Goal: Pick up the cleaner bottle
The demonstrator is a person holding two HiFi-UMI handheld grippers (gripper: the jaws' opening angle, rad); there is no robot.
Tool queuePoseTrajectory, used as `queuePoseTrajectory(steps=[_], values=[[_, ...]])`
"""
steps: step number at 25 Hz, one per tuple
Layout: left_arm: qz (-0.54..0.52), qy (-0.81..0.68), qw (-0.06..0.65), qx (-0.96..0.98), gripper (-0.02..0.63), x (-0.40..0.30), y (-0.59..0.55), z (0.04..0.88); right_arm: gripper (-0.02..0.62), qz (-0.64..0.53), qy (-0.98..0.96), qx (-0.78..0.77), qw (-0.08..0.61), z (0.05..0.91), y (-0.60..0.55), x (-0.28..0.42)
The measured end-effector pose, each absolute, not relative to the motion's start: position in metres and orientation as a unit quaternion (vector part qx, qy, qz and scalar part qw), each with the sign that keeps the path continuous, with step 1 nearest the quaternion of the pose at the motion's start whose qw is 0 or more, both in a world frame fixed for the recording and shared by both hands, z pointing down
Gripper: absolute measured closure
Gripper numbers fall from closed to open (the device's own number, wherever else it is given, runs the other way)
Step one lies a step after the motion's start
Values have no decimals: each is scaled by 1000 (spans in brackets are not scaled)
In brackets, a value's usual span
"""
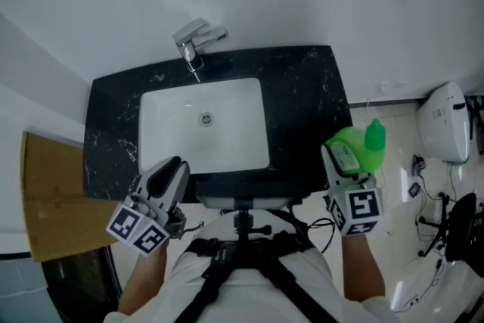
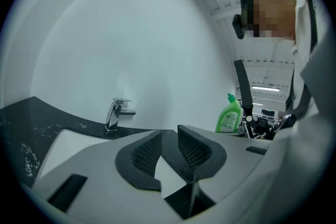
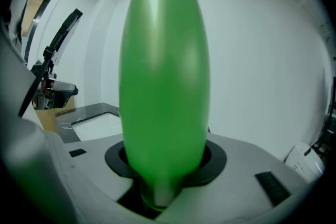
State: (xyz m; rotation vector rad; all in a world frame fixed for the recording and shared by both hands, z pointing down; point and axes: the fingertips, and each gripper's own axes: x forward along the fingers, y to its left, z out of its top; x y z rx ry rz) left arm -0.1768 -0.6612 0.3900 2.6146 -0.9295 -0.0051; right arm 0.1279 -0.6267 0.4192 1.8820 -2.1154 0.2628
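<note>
The right tool [image 1: 349, 166] is clenched on a green plastic cleaner bottle [image 3: 163, 81], with its jaws pressing the two sides of the bottle's body. The bottle stands upright, cap at the top, and is held in the air at the right front corner of the black marbled counter [image 1: 113, 125]. The left tool [image 2: 167, 145] is released over the counter's left front edge, its black ribbed pads [image 2: 195, 149] a little apart with nothing between them. Between the two tools lies a white rectangular sink basin [image 1: 227, 125], and a chrome tap [image 1: 195, 41] stands at its back rim. A brown cardboard sheet [image 1: 49, 193] lies to the counter's left.
</note>
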Motion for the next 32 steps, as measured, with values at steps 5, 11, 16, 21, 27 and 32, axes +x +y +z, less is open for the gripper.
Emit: queuePoseTrajectory(steps=[5,11,16,21,27,32], values=[[-5,-335,185,924,508,-182,-662,390,422,97,-729,660,154,421,-625,135],[-5,-327,187,926,506,-178,-660,390,422,87,-725,667,147,419,-625,137],[-4,-325,188,927,508,-175,-658,390,422,93,-719,672,152,420,-624,137],[-5,-326,189,926,506,-177,-657,391,422,96,-719,672,151,419,-624,134],[-5,-324,189,927,508,-175,-656,391,422,96,-720,670,151,419,-626,132],[-4,-323,189,927,508,-175,-656,391,422,94,-722,669,153,420,-627,132]])
